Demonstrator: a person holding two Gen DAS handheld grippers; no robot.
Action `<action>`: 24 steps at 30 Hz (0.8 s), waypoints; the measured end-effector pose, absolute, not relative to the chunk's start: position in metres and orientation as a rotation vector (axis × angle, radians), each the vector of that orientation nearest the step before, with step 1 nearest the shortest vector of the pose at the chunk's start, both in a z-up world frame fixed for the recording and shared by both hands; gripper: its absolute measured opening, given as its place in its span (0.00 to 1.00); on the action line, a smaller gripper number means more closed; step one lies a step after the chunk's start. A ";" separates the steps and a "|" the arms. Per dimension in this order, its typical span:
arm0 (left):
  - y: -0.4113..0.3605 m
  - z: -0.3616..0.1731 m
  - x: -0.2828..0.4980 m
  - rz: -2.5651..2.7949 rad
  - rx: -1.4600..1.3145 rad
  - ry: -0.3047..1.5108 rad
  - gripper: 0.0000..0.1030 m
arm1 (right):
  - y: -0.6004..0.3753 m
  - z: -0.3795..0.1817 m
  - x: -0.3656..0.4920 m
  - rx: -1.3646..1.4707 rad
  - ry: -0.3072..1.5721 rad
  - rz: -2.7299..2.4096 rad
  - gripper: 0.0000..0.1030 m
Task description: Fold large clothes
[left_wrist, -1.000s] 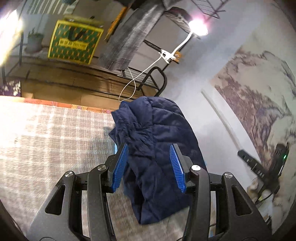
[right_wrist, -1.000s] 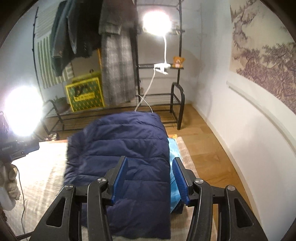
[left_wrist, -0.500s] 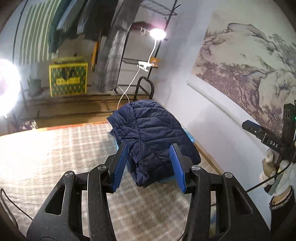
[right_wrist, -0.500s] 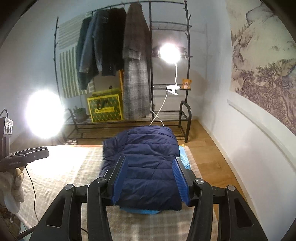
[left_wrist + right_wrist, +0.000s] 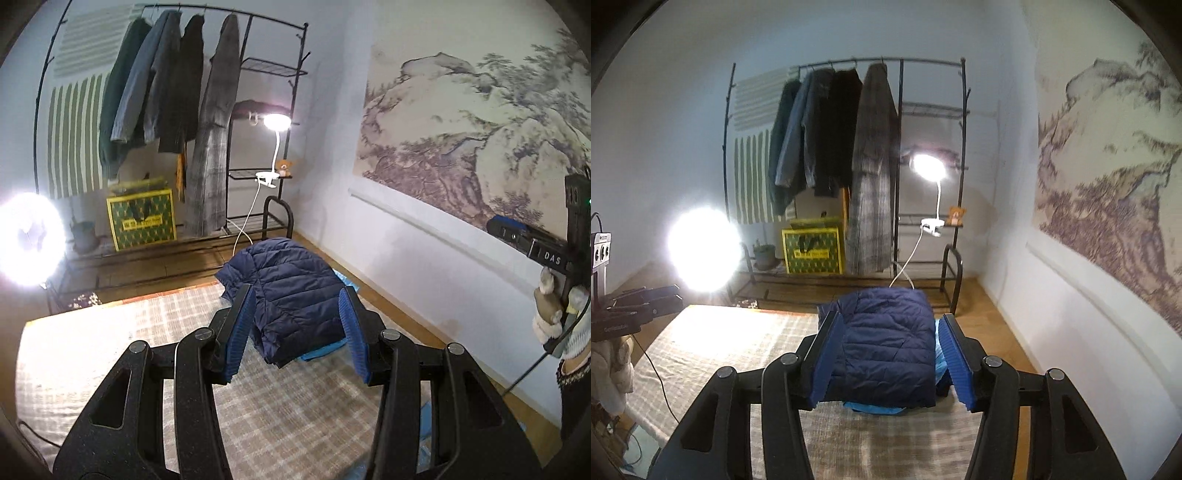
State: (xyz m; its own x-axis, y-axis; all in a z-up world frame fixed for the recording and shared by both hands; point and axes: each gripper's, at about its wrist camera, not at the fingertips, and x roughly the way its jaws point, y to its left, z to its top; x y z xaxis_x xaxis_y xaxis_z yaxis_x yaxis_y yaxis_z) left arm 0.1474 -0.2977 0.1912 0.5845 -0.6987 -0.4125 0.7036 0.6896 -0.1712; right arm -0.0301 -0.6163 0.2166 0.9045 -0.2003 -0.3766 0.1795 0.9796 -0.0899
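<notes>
A folded navy quilted jacket [image 5: 291, 291] [image 5: 886, 339] lies at the far right corner of the plaid-covered bed [image 5: 147, 332], on top of a light blue garment [image 5: 321, 350] [image 5: 871, 406] that sticks out under it. My left gripper [image 5: 295, 325] is held up well back from the jacket, open, nothing between its blue pads. My right gripper [image 5: 890, 354] also hangs back above the bed, its jaws opening and empty. The jacket shows through both gaps but lies far beyond the fingertips.
A black clothes rack [image 5: 849, 147] with several hanging coats stands past the bed, with a clip lamp [image 5: 929, 166] and a yellow-green bag [image 5: 812, 251] on it. A bright ring light [image 5: 701, 247] glares at left. The wall with a landscape mural [image 5: 461, 129] runs along the right.
Both grippers have pulled back and risen away from the jacket, which now looks smaller and farther off. The left view has rolled level. The jacket stays folded on the bed.
</notes>
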 end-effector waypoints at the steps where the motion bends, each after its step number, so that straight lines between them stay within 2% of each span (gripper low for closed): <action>1: -0.296 0.194 0.141 -0.816 0.015 0.469 0.46 | -0.613 0.221 -0.037 -0.062 0.386 -0.196 0.55; 4: -0.289 0.203 0.122 -0.810 0.020 0.455 0.47 | -0.604 0.234 -0.058 -0.079 0.360 -0.207 0.58; 6: -0.284 0.205 0.108 -0.805 0.016 0.449 0.59 | -0.597 0.237 -0.072 -0.091 0.350 -0.209 0.59; 9: -0.279 0.202 0.088 -0.793 0.025 0.430 0.70 | -0.587 0.234 -0.089 -0.102 0.343 -0.206 0.64; 12: -0.276 0.197 0.071 -0.788 0.037 0.422 0.80 | -0.579 0.226 -0.105 -0.103 0.334 -0.210 0.73; 16: -0.273 0.186 0.053 -0.803 0.023 0.439 0.85 | -0.573 0.212 -0.118 -0.091 0.335 -0.215 0.84; 18: -0.271 0.179 0.043 -0.788 0.032 0.426 0.97 | -0.571 0.204 -0.123 -0.085 0.336 -0.215 0.85; 20: -0.271 0.171 0.035 -0.773 0.045 0.421 0.98 | -0.570 0.197 -0.128 -0.077 0.338 -0.217 0.89; 22: -0.271 0.165 0.029 -0.763 0.056 0.422 0.98 | -0.571 0.190 -0.133 -0.059 0.334 -0.223 1.00; 24: -0.273 0.161 0.024 -0.742 0.074 0.429 1.00 | -0.573 0.184 -0.135 -0.054 0.333 -0.235 1.00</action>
